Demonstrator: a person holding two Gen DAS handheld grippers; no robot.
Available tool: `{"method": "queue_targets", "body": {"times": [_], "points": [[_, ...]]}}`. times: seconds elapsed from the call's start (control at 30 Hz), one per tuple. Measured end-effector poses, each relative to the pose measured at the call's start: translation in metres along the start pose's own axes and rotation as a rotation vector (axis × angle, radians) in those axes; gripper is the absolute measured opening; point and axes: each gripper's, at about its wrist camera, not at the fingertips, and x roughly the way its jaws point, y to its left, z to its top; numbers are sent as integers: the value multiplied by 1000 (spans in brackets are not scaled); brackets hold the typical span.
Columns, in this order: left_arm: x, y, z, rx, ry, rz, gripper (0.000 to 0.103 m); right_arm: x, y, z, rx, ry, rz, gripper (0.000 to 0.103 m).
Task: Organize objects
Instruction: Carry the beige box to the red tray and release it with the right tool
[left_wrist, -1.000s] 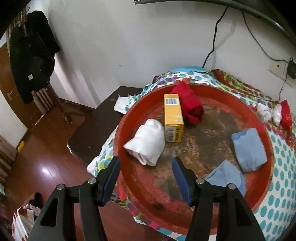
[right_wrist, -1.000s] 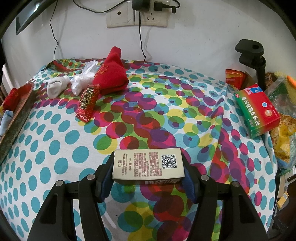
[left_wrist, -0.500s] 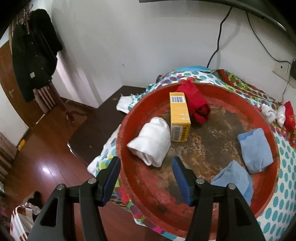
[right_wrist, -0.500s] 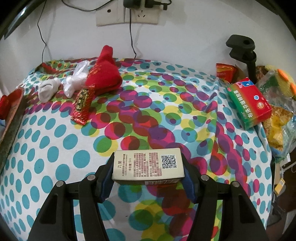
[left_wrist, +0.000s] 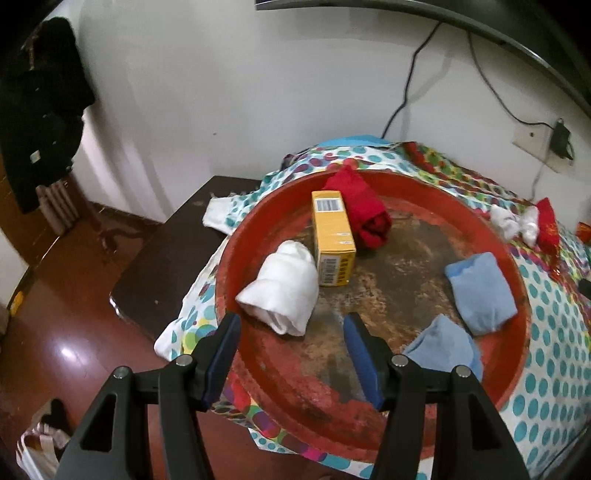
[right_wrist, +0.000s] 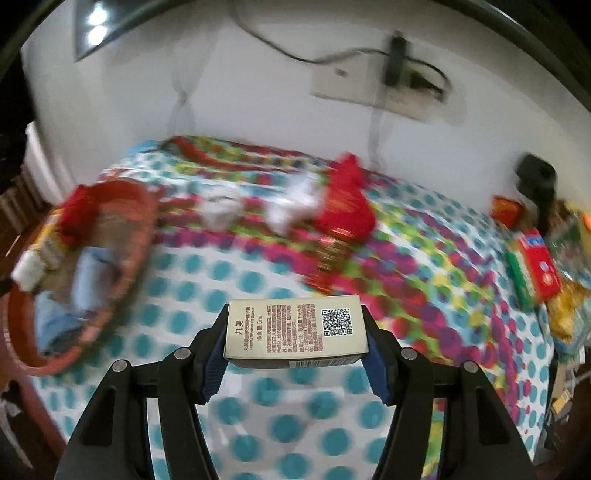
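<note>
My right gripper (right_wrist: 295, 332) is shut on a small beige box (right_wrist: 295, 332) with a QR code, held above the polka-dot cloth. A round red tray (left_wrist: 491, 391) fills the left wrist view and shows blurred at the left of the right wrist view as the tray (right_wrist: 129, 236). In it lie a white rolled sock (left_wrist: 284, 288), a yellow box (left_wrist: 332, 240), a red rolled sock (left_wrist: 365, 210) and two blue socks (left_wrist: 480, 291). My left gripper (left_wrist: 291, 332) hangs open over the tray's near rim, just in front of the white sock.
On the cloth beyond the tray lie white socks (right_wrist: 221, 206), a red pouch (right_wrist: 343, 206) and a red packet (right_wrist: 328, 258). A red-green box (right_wrist: 532, 266) and snack bags sit at the right edge. A dark side table (left_wrist: 162, 258) and wooden floor lie left of the tray.
My right gripper has lifted the beige box off the cloth and swung left, bringing the tray into its view. The left gripper has barely shifted.
</note>
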Motion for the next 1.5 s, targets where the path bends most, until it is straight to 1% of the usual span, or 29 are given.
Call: {"method": "queue_targets", "body": {"times": [0.1,0.13,0.27,0.3,0.4,0.5,0.53,0.57,0.63,0.77,1.0,1.27,1.33,1.4,1.5], "points": [[-7,-3,0,81,-34,9,59,-6,29,6,-53,-5,46,60],[-9,-4,0,106,-45,1,59,-8,38,8,-69,-6,59,60],[-12,-3,-2,170,-49,-10,59,-18,77,10,-127,-19,111,60],[-11,-2,-3,180,-47,-11,59,-21,91,11,-144,-17,120,60],[-8,0,-5,202,-35,-7,59,-22,106,9,-185,-11,143,60],[-7,3,-7,213,-24,-12,59,-22,140,10,-213,1,165,60],[-7,4,-8,218,-25,-16,59,-22,143,9,-221,9,174,60],[-7,6,-9,222,-23,-17,59,-20,161,14,-229,16,178,60],[-5,7,-10,231,-19,-22,59,-11,184,16,-247,37,189,60],[-2,11,-11,227,-5,-30,59,-7,210,16,-297,48,197,60],[0,11,-10,224,2,-49,59,-4,239,27,-332,48,210,60],[-1,9,-11,228,2,-59,59,-7,256,40,-345,31,221,61],[0,8,-11,232,1,-59,59,-8,257,41,-345,25,216,68],[1,7,-11,234,6,-63,59,-9,257,39,-346,18,210,72],[1,5,-12,239,9,-67,59,-9,253,36,-352,21,199,73]]}}
